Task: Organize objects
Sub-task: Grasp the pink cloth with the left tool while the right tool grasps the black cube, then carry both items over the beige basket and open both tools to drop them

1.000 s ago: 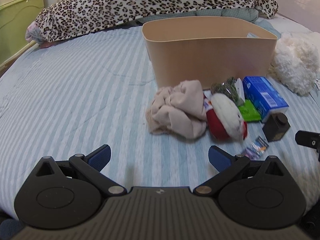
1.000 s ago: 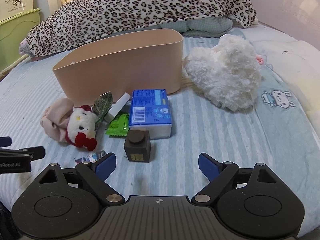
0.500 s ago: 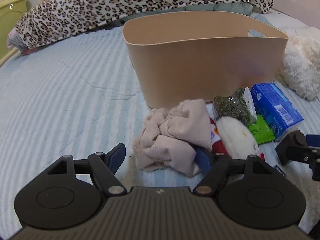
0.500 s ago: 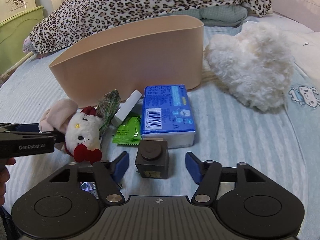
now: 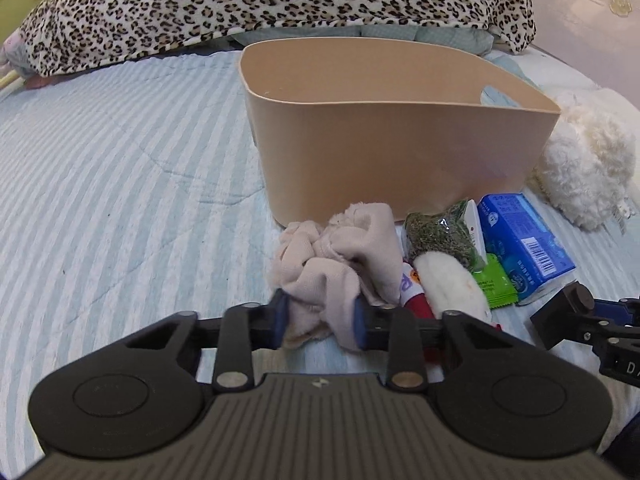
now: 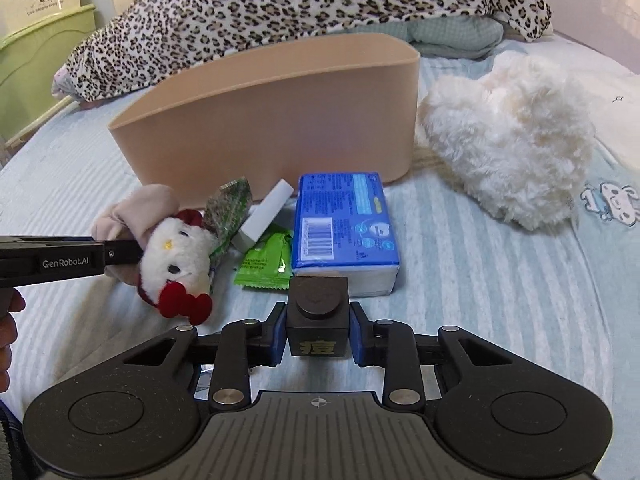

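Observation:
A tan oval bin [image 5: 400, 144] stands on the striped bed; it also shows in the right wrist view [image 6: 272, 120]. In front of it lie a crumpled pink cloth [image 5: 340, 252], a white-and-red plush cat [image 6: 176, 256], a bag of dried herbs [image 5: 440, 232], a green packet [image 6: 268, 260] and a blue tissue pack [image 6: 344, 220]. My left gripper [image 5: 320, 316] is shut on the pink cloth's near edge. My right gripper [image 6: 318, 336] is shut on a small dark cube-shaped bottle [image 6: 318, 320], which also shows in the left wrist view [image 5: 560, 312].
A fluffy white plush [image 6: 508, 144] lies right of the bin. A leopard-print duvet [image 5: 260, 4] is piled along the back. A green cabinet [image 6: 36, 64] stands at the far left beyond the bed. A white slim box [image 6: 268, 212] leans by the herbs.
Both grippers moved forward and closed: the left on the pink cloth, the right on the dark bottle.

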A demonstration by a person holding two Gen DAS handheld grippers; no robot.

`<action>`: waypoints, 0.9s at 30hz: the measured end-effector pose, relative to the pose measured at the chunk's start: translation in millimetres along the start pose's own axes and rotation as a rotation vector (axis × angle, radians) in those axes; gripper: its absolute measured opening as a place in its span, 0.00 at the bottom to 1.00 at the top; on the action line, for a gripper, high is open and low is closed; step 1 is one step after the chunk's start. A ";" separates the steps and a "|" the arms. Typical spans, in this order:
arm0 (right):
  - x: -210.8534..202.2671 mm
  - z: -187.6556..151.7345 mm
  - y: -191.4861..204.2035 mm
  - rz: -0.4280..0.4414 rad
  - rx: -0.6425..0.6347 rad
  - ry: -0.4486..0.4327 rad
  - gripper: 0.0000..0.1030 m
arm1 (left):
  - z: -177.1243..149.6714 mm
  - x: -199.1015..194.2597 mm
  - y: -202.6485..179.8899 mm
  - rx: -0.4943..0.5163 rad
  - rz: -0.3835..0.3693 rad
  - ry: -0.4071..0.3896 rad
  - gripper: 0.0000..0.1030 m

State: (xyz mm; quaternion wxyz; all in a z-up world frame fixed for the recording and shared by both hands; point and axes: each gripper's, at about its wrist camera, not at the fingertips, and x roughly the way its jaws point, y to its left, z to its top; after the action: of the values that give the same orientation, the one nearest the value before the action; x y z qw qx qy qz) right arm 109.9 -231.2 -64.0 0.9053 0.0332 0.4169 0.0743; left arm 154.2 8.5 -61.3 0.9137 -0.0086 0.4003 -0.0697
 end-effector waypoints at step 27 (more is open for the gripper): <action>-77.8 95.3 12.3 -0.010 -0.087 -0.320 0.28 | 75.4 -95.5 12.4 -0.061 0.027 -0.317 0.23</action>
State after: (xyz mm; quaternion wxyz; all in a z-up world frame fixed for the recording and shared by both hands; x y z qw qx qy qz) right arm 131.1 -231.5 57.8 0.9611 0.0033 0.2639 0.0814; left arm 146.9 30.6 58.7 0.9655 -0.0420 0.2532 -0.0429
